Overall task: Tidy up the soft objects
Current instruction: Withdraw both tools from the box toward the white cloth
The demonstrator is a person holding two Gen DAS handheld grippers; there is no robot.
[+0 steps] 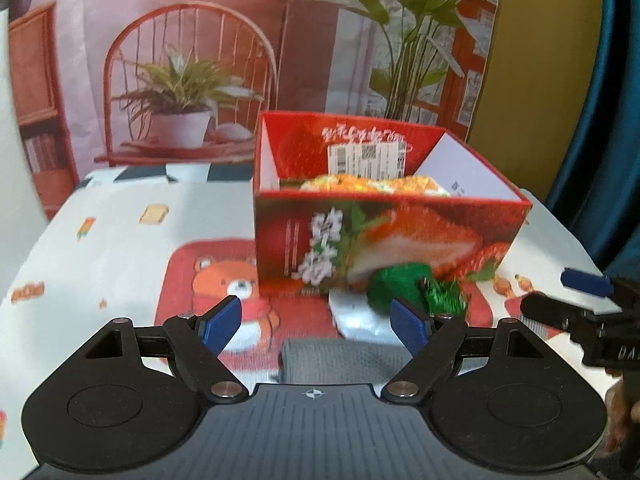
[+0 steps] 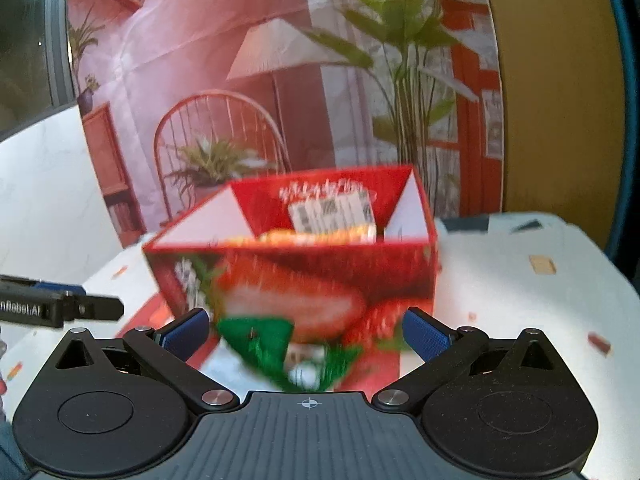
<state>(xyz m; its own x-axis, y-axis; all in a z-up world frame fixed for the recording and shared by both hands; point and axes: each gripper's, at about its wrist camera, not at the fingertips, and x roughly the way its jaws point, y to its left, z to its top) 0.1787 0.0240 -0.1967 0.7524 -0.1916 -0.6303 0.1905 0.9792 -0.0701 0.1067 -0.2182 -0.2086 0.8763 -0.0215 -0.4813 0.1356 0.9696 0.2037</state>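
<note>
Left gripper (image 1: 316,326), black with blue-padded fingers: jaws spread, nothing between the pads. In the left wrist view a folded grey knitted cloth (image 1: 340,358) lies on the table just below and between the fingers, untouched. At 12 o'clock from the gripper stands the red cardboard box printed with strawberries (image 1: 384,240), open-topped, an orange-and-yellow soft bundle (image 1: 376,184) already inside near its front wall. A crumpled green shiny bundle (image 1: 404,286) sits on a white sheet against the box's front face, at about 1 o'clock from the gripper. The right gripper enters at 3 o'clock, well apart. The cartoon-bear tablecloth (image 1: 120,240) covers the table.

Right gripper (image 2: 306,334), same build: jaws at full spread, empty. In the right wrist view the green bundle, blurred, lies between the fingers and slightly below them, just in front of the box at 12 o'clock. The left gripper's finger shows at 9 o'clock.

Risks, as judged: the green bundle sits tight against the box, so a forward approach could shove the light box. The loose, slippery bundle may shed strands or slip from a shallow pinch. Both grippers working one small patch could collide.
</note>
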